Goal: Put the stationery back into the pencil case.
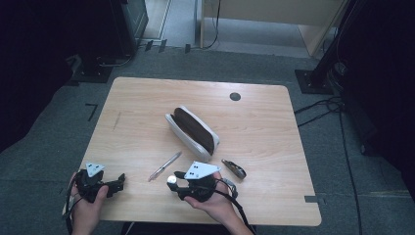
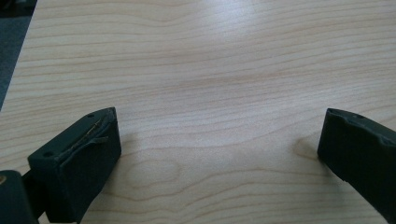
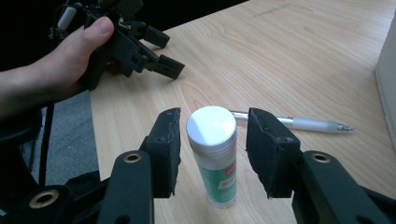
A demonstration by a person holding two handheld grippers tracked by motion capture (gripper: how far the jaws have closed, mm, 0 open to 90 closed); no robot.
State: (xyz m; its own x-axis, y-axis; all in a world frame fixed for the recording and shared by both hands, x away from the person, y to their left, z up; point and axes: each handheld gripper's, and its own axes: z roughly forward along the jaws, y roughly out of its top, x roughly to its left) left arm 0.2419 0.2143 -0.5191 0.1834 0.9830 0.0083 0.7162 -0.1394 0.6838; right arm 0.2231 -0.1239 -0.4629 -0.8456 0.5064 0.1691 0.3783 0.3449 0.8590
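Glue stick (image 3: pixel 212 149) is standing upright between the right gripper (image 3: pixel 212 154), pads not touching it; the high view is showing just its white cap. The left gripper (image 2: pixel 219 144) is gaping over bare table (image 2: pixel 210 70).

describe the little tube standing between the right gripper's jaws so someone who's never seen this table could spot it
Start at the open white pencil case in the middle of the wooden table, then come toward the near edge, past the silver pen. The glue stick stands upright there between the right gripper jaws: white cap, green label, the only upright thing.
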